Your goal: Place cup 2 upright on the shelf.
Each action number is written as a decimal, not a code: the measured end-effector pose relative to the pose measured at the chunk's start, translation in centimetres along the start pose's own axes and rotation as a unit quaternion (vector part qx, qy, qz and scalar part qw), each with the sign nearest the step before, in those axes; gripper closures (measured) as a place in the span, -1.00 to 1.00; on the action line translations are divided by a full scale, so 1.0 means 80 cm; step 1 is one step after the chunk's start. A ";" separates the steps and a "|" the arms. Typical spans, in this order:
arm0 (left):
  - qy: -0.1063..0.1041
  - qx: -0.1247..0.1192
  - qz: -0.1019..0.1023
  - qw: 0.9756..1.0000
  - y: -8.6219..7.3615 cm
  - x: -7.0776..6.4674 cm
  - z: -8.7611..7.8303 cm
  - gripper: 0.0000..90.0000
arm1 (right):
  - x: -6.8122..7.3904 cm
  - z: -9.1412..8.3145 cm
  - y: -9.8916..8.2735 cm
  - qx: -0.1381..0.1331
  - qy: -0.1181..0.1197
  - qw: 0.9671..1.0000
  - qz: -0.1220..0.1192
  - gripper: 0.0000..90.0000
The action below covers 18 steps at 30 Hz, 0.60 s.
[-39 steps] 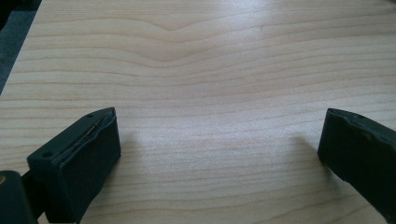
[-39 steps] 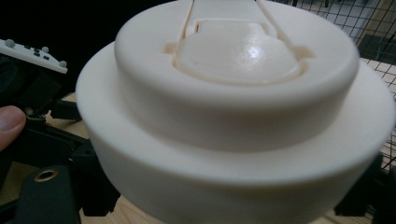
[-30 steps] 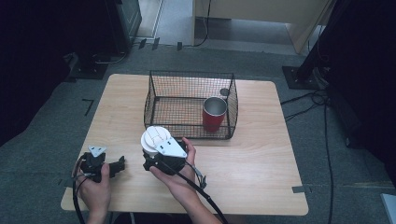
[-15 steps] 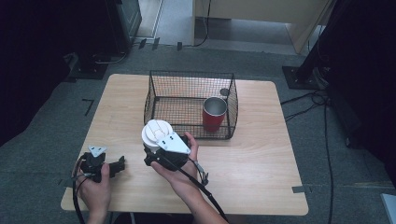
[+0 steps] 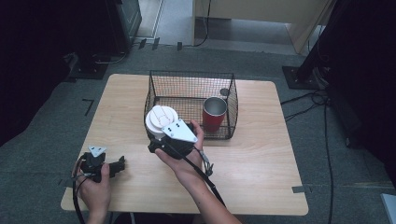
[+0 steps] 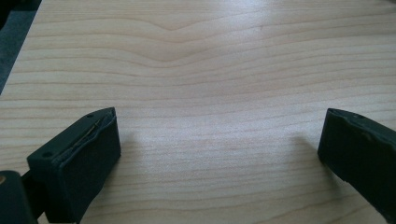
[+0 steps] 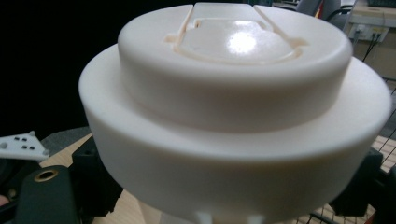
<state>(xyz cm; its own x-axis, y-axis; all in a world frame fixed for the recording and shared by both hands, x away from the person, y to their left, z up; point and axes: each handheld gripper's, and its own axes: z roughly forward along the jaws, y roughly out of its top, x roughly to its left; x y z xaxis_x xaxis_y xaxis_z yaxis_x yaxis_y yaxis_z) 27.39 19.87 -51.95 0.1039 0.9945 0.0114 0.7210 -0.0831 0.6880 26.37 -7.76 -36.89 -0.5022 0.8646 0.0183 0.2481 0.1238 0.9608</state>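
A white round lid (image 5: 161,120) with a raised centre hangs above the table, just in front of the wire basket's (image 5: 233,100) front left corner. My right gripper (image 5: 162,134) is shut on it from below; in the right gripper view the lid (image 7: 233,116) looms close and hides most of the jaws. A red cup (image 5: 214,114) with a metal rim stands upright inside the basket at its right. At the table's front left my left gripper (image 5: 119,164) rests low, open. In its own view the left gripper (image 6: 219,154) has only bare wood between its jaws.
The black wire basket stands at the back middle of the wooden table (image 5: 261,172), with a small dark round thing (image 5: 224,92) at its back right. The right gripper's cable (image 5: 205,177) trails toward the front edge. Dark floor surrounds the table.
My right gripper has lifted the white lid and carried it a little farther toward the basket. The left gripper has stayed in place.
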 end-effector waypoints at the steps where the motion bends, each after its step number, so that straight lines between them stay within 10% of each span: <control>1: 0.000 0.000 0.000 1.000 0.000 0.000 0.000 -1.00 | -0.002 0.000 0.004 -0.004 -0.002 1.000 0.000 -0.63; 18: 0.000 0.001 0.001 1.000 0.000 0.000 0.000 -1.00 | -0.033 0.009 0.052 -0.044 -0.020 0.999 -0.002 -0.64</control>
<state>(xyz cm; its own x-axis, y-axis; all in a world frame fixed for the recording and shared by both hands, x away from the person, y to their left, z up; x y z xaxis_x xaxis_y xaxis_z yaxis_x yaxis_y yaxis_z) 27.39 19.88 -51.94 0.1054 0.9944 0.0114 0.7223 -0.0844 0.6864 29.32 -9.15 -33.16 -0.4685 0.8834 0.0057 0.1726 0.0852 0.9813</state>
